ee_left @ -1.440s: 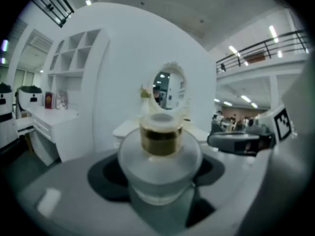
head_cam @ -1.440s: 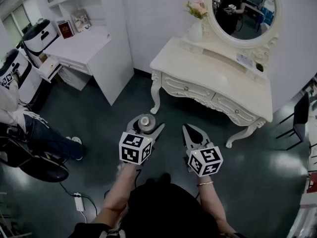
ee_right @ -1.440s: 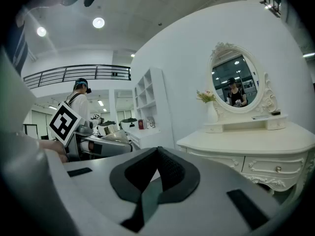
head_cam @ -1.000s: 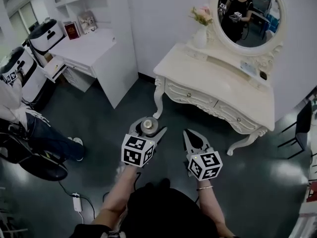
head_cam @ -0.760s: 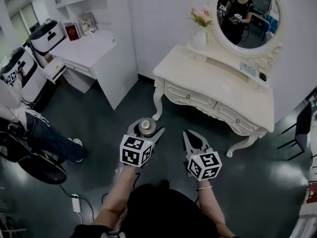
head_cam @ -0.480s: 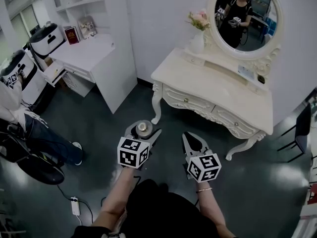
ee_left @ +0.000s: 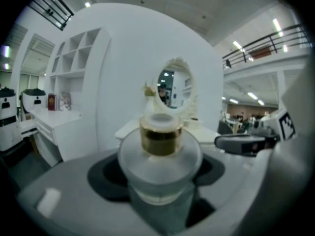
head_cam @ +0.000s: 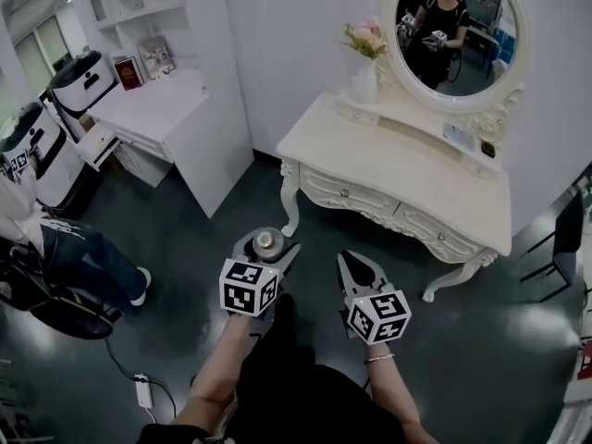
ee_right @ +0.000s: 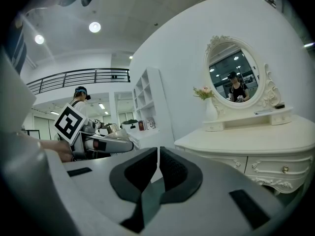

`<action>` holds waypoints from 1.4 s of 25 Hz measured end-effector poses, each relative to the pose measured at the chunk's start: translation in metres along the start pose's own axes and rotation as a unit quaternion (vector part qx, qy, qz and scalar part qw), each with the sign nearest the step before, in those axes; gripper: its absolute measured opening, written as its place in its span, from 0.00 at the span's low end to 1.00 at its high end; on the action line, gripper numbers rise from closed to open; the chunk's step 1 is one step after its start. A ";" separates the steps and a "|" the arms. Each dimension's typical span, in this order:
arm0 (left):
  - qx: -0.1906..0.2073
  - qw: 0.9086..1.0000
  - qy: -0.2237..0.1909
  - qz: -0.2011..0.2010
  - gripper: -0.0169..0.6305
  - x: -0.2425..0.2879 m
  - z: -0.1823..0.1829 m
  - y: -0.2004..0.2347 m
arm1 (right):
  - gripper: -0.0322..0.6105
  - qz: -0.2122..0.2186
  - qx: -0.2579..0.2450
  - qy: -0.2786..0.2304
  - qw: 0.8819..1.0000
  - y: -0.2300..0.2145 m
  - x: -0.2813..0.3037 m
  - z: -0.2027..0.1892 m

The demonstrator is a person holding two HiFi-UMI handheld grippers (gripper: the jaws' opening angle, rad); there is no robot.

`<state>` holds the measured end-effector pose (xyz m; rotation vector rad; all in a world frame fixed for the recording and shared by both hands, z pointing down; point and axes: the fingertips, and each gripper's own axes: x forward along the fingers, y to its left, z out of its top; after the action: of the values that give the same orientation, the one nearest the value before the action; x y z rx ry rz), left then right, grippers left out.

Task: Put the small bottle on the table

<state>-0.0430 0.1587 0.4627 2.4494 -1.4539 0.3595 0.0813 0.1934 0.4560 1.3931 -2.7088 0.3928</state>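
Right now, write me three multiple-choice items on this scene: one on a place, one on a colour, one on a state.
1. Where is the small bottle?
A. on the white desk
B. between the fingers of the left gripper
C. on the floor

2. What colour is the collar round the bottle's neck?
A. gold
B. red
C. blue

3. How do the fingers of the right gripper stand?
A. wide apart
B. closed on a vase
C. together, with nothing between them

Answers:
1 B: the left gripper view shows the bottle clamped between that gripper's fingers.
2 A: a shiny gold band circles the neck in the same view.
3 C: the right gripper view shows its fingers meeting, with nothing held.
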 end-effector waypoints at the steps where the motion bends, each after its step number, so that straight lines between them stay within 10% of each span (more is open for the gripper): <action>1: 0.000 1.000 0.002 0.000 0.54 0.004 0.001 0.001 | 0.06 -0.001 0.002 0.001 1.000 -0.003 0.003 0.000; 35: 0.012 0.998 0.038 -0.050 0.54 0.226 0.072 0.165 | 0.06 -0.061 0.028 0.040 0.997 -0.111 0.240 0.040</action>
<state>-0.0779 -0.1271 0.4906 2.4874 -1.2989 0.4453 0.0322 -0.0678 0.4814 1.5120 -2.5532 0.5071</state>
